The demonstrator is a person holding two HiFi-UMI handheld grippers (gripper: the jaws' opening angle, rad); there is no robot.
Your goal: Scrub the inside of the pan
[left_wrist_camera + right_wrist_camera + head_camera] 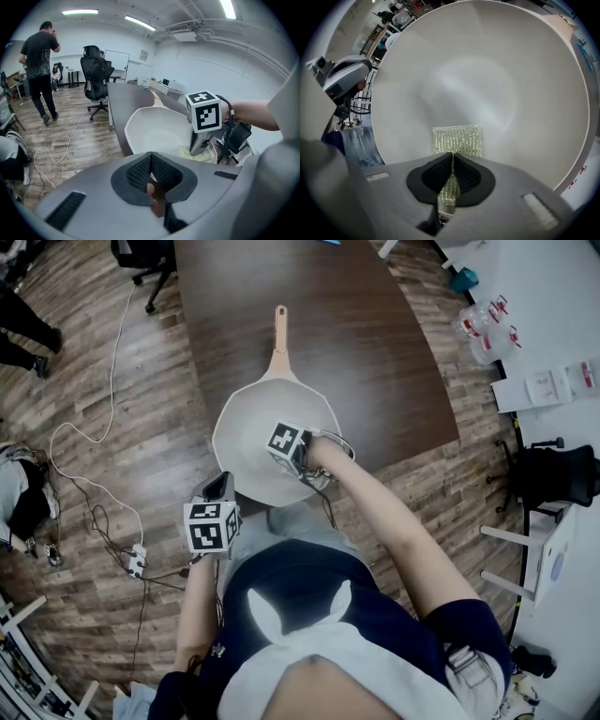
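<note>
A white pan (253, 418) sits on the dark table, its beige handle (279, 334) pointing away from me. My right gripper (286, 452) reaches down into the pan, shut on a yellow-green mesh scrub pad (457, 139). The pad lies flat against the pan's inner wall (487, 84), just ahead of the right gripper's tips (452, 157). My left gripper (223, 480) is at the pan's near-left rim. Its tips (151, 161) are closed together with a thin white and tan edge between them, which looks like the rim. From there the pan's inside (154, 131) and the right gripper (199, 147) are in sight.
The brown table (375, 352) ends just under the pan's near side. Cables (94, 493) trail over the wood floor at the left. A white table with plastic bottles (487, 329) stands at the right. A person (41, 65) and a black office chair (96, 75) are farther off.
</note>
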